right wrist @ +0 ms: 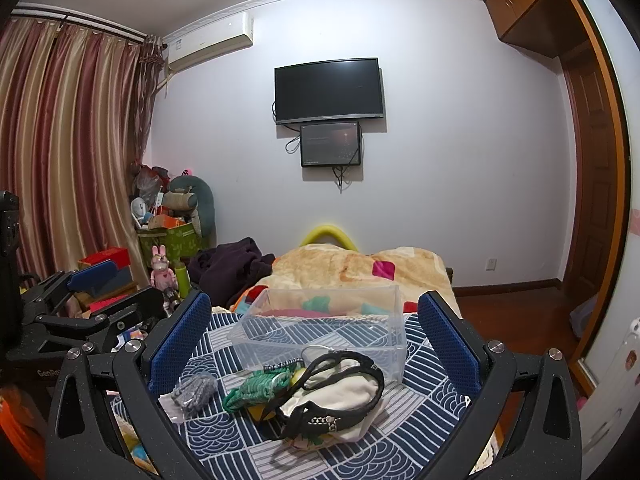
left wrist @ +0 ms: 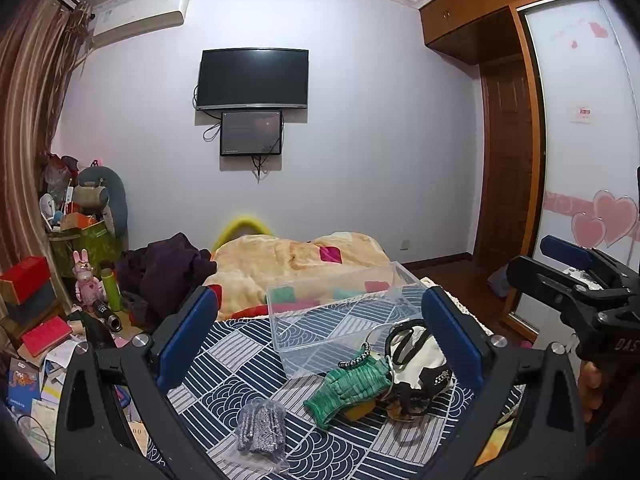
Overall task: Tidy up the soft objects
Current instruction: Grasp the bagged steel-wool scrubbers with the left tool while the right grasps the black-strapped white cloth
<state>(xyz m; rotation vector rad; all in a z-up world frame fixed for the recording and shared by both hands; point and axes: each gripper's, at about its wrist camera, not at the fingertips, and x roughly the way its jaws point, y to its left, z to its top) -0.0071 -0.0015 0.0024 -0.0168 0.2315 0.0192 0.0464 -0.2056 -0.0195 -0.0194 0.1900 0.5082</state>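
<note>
A pile of soft things lies on the blue patterned bedspread (left wrist: 224, 392): a green knit glove (left wrist: 352, 384), a cream cloth bag with black straps (left wrist: 420, 364) and a grey knit item in a clear wrapper (left wrist: 260, 428). A clear plastic bin (left wrist: 336, 316) stands empty just behind them. My left gripper (left wrist: 320, 340) is open above the pile. My right gripper (right wrist: 316, 340) is open too, over the bag (right wrist: 340, 396), glove (right wrist: 256, 392), grey item (right wrist: 194, 394) and bin (right wrist: 324, 328). Each gripper shows at the edge of the other's view.
A yellow patchwork blanket (left wrist: 288, 264) and dark clothes (left wrist: 168, 272) lie at the bed's far end. Boxes, books and toys (left wrist: 60, 300) crowd the left side. A wardrobe (left wrist: 580, 160) and door stand on the right, a TV (left wrist: 252, 78) on the wall.
</note>
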